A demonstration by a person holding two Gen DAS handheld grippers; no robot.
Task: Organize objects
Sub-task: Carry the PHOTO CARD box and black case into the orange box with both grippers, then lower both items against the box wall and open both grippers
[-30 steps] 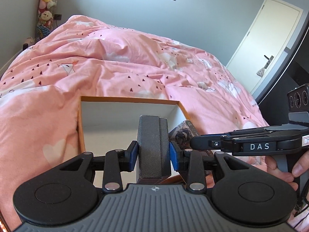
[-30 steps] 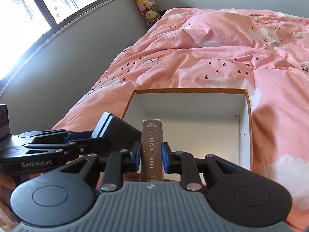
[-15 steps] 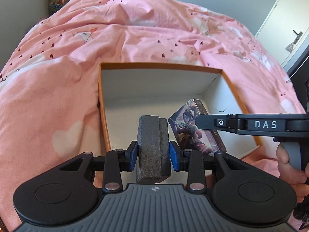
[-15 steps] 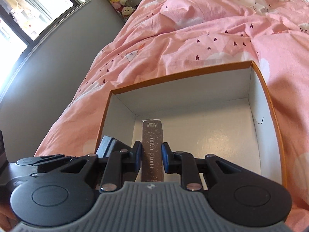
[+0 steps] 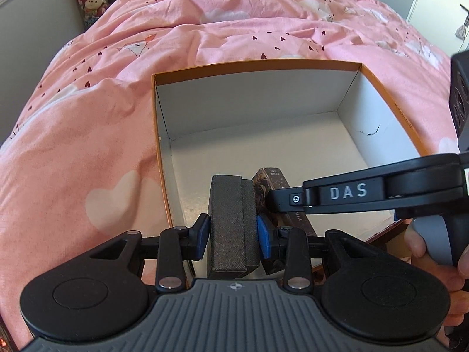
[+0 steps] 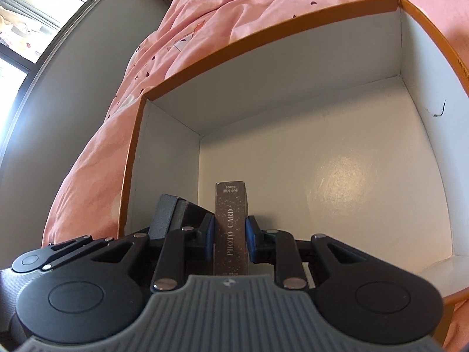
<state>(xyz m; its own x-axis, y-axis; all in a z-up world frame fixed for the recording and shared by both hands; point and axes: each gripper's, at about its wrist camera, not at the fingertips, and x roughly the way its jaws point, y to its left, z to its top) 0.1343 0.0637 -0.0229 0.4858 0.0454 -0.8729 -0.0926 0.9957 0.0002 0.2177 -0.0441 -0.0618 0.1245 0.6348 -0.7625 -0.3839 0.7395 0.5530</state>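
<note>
Since the earlier frames both grippers had been lowered into the orange-rimmed box (image 5: 381, 85), which filled more of each view.

In the left wrist view, the left gripper (image 5: 233, 230) was clamped on a dark grey case (image 5: 231, 220); its lower end was hidden.

In the right wrist view, the right gripper (image 6: 228, 236) was clamped on the photo card pack (image 6: 230, 220), held upright over the near left corner; whether it touched the floor was hidden.

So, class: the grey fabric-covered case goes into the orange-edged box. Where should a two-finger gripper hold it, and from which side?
Across its two broad flat faces, approaching end-on from above, as the left gripper does on the grey case: the faces are parallel, and the case stands upright.
</note>
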